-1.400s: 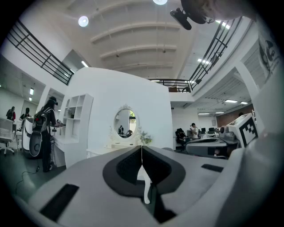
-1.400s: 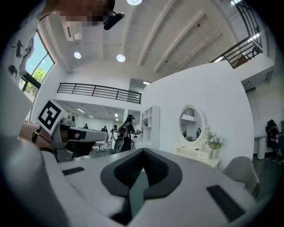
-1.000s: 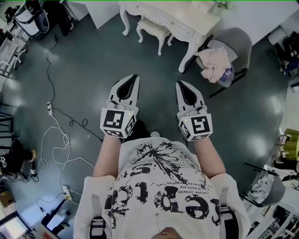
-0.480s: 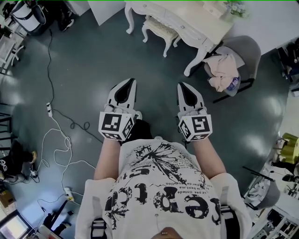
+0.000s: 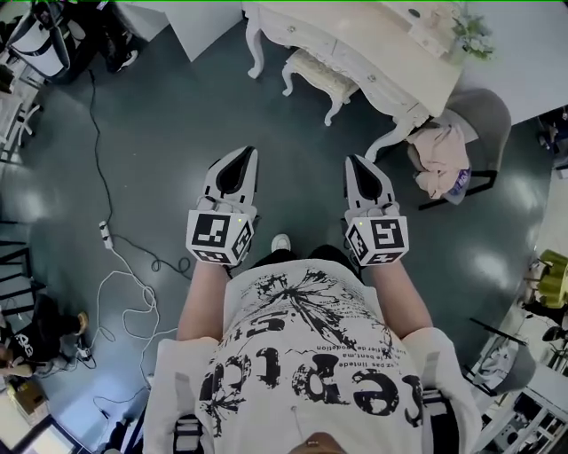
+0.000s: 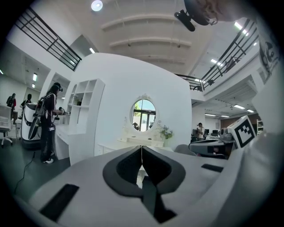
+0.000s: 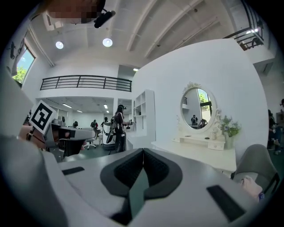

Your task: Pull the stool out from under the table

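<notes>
The white stool point(image 5: 312, 71) sat far ahead, half tucked under the table point(image 5: 390, 55), its long axis along the table's edge. The left gripper point(image 5: 243, 154) and right gripper point(image 5: 355, 162) were closed and empty.

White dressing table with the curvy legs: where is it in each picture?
Head view: white dressing table with curvy legs at the top edge, right of the middle.
Left gripper view: table in the middle, below the oval mirror.
Right gripper view: table right of the middle, below that mirror.
Shared landmark: the small green plant on the tabletop, in all three views.
</notes>
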A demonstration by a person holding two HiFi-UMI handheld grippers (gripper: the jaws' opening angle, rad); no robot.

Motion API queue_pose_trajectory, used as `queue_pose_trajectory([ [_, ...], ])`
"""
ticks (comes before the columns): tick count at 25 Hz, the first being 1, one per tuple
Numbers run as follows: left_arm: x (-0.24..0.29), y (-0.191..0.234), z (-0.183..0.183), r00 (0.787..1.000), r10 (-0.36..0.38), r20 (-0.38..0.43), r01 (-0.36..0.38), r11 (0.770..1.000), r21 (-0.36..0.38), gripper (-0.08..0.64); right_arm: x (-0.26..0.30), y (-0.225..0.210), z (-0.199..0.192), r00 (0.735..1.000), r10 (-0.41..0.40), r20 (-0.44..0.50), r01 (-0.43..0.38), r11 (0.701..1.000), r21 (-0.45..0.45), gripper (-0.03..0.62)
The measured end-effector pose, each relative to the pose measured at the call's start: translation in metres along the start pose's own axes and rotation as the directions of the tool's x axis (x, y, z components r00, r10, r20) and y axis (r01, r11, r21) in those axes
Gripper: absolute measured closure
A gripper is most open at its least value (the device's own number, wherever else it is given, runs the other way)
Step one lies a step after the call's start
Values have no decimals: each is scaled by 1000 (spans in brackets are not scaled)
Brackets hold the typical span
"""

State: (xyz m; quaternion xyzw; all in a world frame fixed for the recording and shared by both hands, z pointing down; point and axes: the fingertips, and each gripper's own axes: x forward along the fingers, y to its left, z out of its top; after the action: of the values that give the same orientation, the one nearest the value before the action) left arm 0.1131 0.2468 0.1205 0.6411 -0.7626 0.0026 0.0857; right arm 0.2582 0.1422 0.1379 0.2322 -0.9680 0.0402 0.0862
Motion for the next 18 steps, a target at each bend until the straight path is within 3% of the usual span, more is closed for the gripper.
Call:
queue_pose_trajectory([
  [9, 54, 73, -21, 998, 29, -56, -29, 1000, -5, 539, 97, -25, -13, 1000, -28, -10, 28, 1000, 10, 568],
  [12, 87, 100, -26, 997, 31, -76, -31, 1000, -2, 538, 139, -40, -26, 999, -29, -45, 31, 998, 45, 449],
  [18, 177, 139, -19, 992, -31, -119, 33, 999, 16, 539, 217, -91, -25, 996, -72, -55, 76, 995, 70, 427],
])
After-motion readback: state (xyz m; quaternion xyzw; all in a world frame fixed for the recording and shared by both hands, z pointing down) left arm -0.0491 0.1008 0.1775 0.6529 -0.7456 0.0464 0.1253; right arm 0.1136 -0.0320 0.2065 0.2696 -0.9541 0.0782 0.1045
